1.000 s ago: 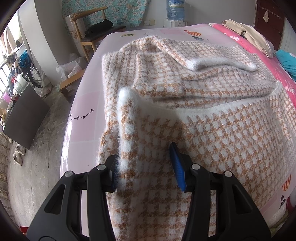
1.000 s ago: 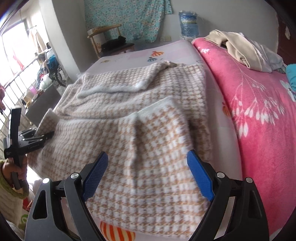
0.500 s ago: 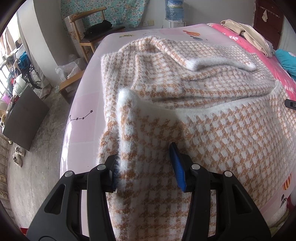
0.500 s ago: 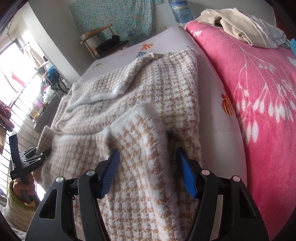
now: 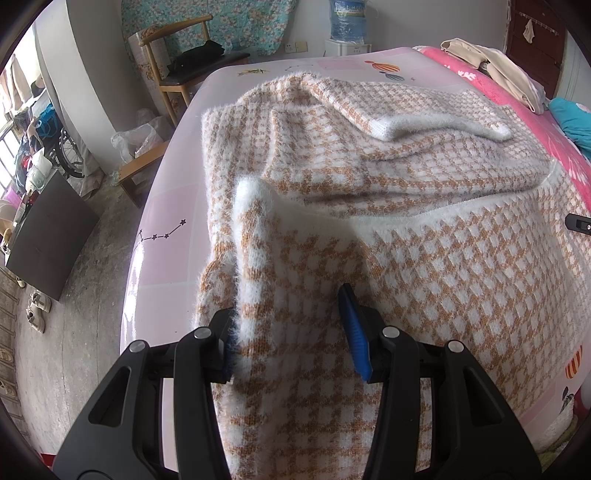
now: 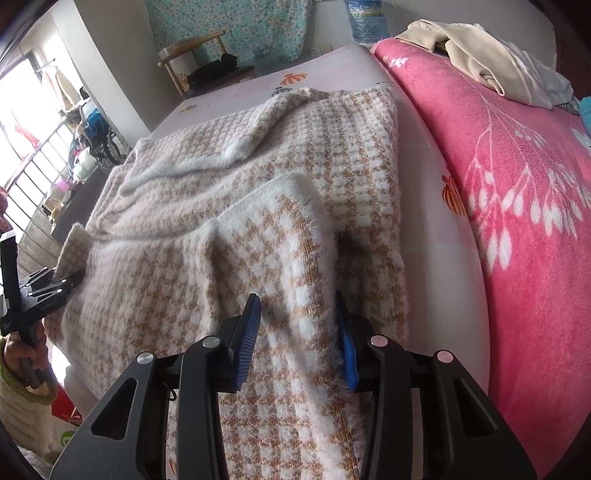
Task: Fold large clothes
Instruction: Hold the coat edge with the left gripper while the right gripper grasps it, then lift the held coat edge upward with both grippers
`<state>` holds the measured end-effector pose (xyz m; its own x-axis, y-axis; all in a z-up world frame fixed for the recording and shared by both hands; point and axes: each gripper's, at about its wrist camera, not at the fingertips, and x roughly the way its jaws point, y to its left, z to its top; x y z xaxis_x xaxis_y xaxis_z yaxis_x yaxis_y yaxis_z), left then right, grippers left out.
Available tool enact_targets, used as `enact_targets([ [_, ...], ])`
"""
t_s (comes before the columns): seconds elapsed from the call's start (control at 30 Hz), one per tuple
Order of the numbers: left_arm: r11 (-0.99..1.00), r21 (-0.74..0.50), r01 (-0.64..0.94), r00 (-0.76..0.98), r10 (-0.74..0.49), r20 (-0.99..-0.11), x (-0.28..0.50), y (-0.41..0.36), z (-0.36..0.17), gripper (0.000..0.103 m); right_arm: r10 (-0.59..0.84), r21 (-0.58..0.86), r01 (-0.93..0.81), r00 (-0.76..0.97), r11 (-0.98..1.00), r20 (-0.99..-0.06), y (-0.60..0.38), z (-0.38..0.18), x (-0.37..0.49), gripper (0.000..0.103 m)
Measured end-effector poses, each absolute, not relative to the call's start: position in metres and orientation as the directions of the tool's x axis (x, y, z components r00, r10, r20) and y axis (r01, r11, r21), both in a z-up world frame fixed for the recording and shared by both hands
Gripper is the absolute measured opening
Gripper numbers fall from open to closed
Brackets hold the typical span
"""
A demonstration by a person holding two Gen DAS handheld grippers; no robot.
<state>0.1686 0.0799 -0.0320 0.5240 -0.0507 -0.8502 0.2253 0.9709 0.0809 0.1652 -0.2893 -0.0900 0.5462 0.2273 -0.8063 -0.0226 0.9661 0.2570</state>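
1. Left wrist view: left gripper point(image 5: 291, 328) low in frame, angled down onto the bed. A raised fold of the fuzzy tan-and-white houndstooth sweater point(image 5: 369, 229) fills the gap between its fingers; the left pad is buried in the pile, the blue right pad point(image 5: 354, 332) sits against the knit. Clamped on the sweater's near-left edge.
2. Just ahead of that gripper the fold rises to a white fluffy ridge, then the garment spreads flat across the pink bedsheet point(image 5: 162, 236).
3. Farther ahead, a sleeve with a white cuff lies folded across the sweater's body.
4. Far left of the gripper: a wooden chair point(image 5: 177, 70) on the floor. Far ahead: a water jug point(image 5: 347, 18) by the wall.
5. Right wrist view: right gripper point(image 6: 299, 332) has just been closing; a lifted flap of the sweater's near-right edge stands between its blue pads point(image 6: 247, 332), both touching the knit. Gripped.
6. Ahead of it the flap peaks in a white hem, the rest of the sweater lying beyond.
7. Right of this gripper: a pink floral blanket point(image 6: 517, 206), beige clothes point(image 6: 472, 55) piled at its far end.
8. Far left: the other gripper in a person's hand point(image 6: 18, 354), at the sweater's opposite edge.
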Motion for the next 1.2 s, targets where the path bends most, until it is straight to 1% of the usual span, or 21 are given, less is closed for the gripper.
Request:
enact_targets([
  [0.47,0.971,0.085,0.224,0.527,-0.047,-0.849,0.168,0.079,-0.032,0.045,0.166,0.176,-0.035,0.555,0.984,-0.815,-0.28,-0.091,0.166,0.035],
  [0.8,0.97,0.098,0.222,0.532,-0.036,-0.846,0.172,0.084,-0.032,0.045,0.128,0.126,-0.043,0.562,0.991,-0.817,-0.272,-0.089,0.165,0.027],
  [1.03,0.97,0.103,0.222,0.534,-0.032,-0.845,0.171,0.082,-0.033,0.045,0.076,0.056,-0.051,0.579,0.997,-0.812,-0.264,-0.083,0.162,0.02],
  [1.13,0.97,0.106,0.219,0.534,-0.028,-0.845,0.168,0.078,-0.033,0.045,0.06,0.031,-0.059,0.585,0.998,-0.809,-0.261,-0.082,0.162,0.019],
  [1.2,0.97,0.109,0.216,0.533,-0.023,-0.846,0.168,0.08,-0.032,0.045,0.065,0.04,-0.057,0.581,0.998,-0.811,-0.263,-0.083,0.163,0.019],
])
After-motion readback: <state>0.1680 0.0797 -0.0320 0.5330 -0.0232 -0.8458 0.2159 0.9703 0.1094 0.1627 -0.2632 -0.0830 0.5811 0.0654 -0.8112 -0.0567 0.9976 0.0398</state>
